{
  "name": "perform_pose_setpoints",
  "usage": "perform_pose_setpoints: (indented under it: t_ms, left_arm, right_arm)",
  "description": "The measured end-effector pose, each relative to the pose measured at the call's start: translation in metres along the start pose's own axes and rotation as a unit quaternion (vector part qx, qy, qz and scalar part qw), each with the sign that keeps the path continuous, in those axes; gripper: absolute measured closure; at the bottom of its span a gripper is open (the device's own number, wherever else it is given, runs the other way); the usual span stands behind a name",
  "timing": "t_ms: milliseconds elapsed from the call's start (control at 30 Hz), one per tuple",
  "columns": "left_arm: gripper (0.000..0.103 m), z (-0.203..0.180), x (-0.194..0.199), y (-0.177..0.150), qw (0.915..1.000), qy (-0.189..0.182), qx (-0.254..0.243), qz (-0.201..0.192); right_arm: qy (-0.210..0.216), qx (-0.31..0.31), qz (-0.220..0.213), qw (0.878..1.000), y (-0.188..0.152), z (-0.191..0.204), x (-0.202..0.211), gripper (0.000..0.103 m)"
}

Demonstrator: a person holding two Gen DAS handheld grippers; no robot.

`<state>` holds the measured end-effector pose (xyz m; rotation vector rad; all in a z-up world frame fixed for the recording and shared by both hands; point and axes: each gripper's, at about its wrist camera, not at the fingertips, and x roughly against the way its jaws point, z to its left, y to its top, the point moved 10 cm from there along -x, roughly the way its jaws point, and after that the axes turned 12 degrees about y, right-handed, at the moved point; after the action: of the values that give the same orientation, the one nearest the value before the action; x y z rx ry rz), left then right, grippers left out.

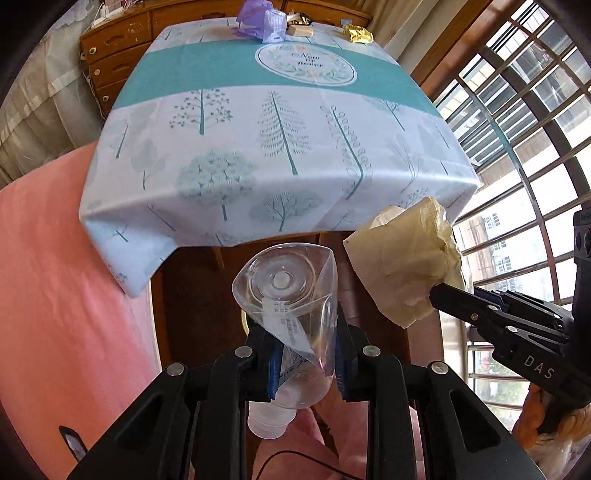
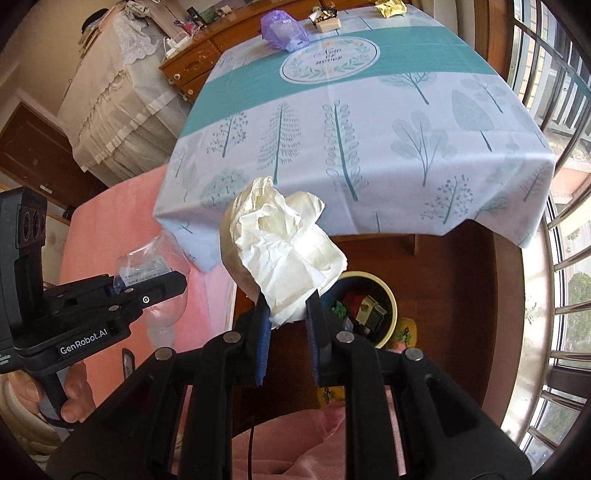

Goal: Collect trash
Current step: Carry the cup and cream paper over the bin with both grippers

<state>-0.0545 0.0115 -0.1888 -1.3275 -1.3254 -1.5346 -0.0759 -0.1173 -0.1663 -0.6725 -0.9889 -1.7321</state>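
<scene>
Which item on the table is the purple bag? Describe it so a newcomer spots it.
Start at the tablecloth printed with trees and follow it to the far end, past the teal band. The purple bag sits there, left of a small tan block and a yellow wrapper: the only translucent violet, crumpled plastic thing.

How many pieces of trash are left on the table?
3, all at the far edge: purple bag, small box with dark wrapper, yellow wrapper. More may be hidden behind them.
</scene>
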Motion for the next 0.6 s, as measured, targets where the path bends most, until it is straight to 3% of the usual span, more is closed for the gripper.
perform_pose_setpoints:
  t_ms: [233,600]
  left_arm:
    - [0.081,-0.018,-0.078,-0.033,0.9982,-0.009,0.028,0.052]
    - [0.079,-0.028,-0.251,-0.07,0.9943,0.009,0.045,0.096]
  right_arm:
    - [-0.029,-0.028,0.047,0.998,-0.045,-0.04,-0.041,0.088]
    - [-0.059,-0.102,0.078,0.99,-0.096,-0.156,-0.169,0.088]
